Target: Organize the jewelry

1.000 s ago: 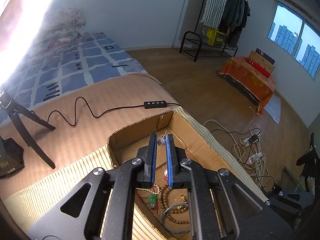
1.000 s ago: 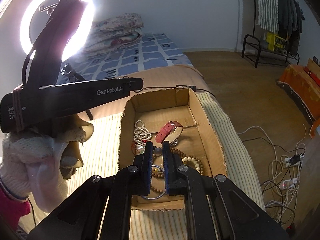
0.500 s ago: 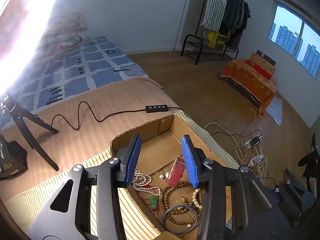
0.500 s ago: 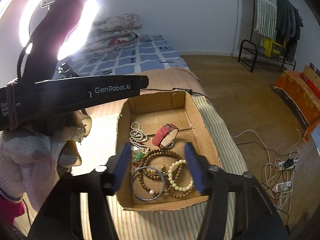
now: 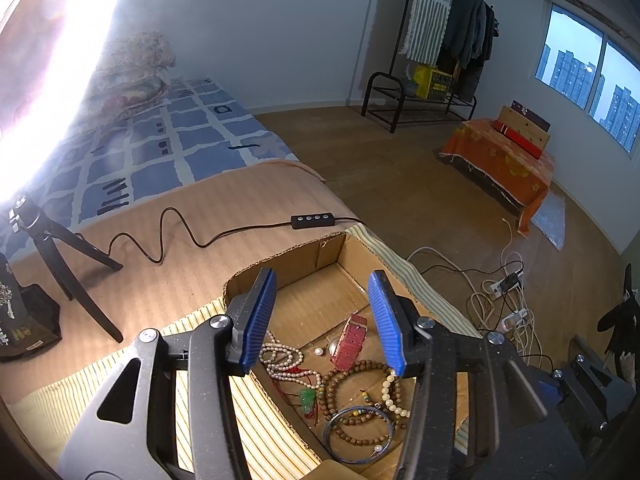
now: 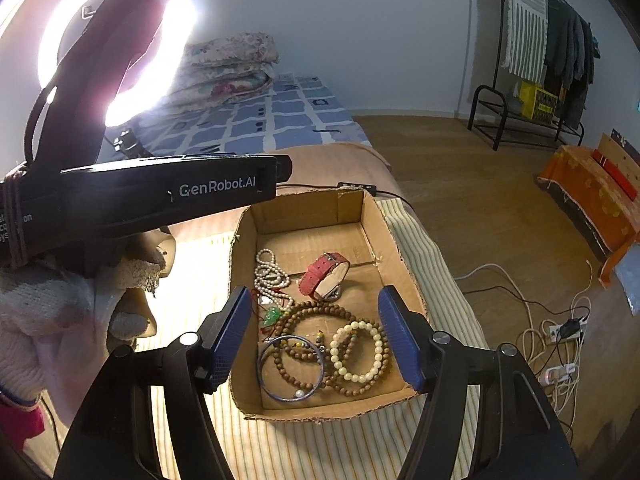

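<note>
**Both grippers poised, empty, over a box of tangled jewelry**

Left wrist view: the left gripper (image 5: 326, 318) stood with its blue pads spread wide and nothing between them, hovering above the cardboard box (image 5: 280, 258) that sat on a striped mat (image 5: 224, 396) on the bed. The jewelry lay heaped toward the box's near end: a pearl necklace (image 5: 282, 360) along the left wall, a red watch (image 5: 352, 340) almost directly under the gap between the pads, a green pendant (image 5: 306, 398) on red cord, wooden bead strands (image 5: 352, 380) and a blue bangle (image 5: 358, 436) nearest the camera. The box's far end was bare.

Right wrist view: the right gripper (image 6: 320, 334) was likewise parted and held nothing. The blue bangle (image 6: 290, 368), a cream bead bracelet (image 6: 358, 350) and the wooden beads (image 6: 308, 316) lay framed between its pads, at the box's near edge. The red watch (image 6: 324, 276) rested farther in, mid-box, its strap running diagonally toward the far right corner; the pearl necklace (image 6: 270, 276) lay by the left wall. The person's gloved left hand (image 6: 60, 312) showed at left.

The right gripper appeared nearer the bangle and bracelets, the left nearer the watch; either could descend straight down.
</note>
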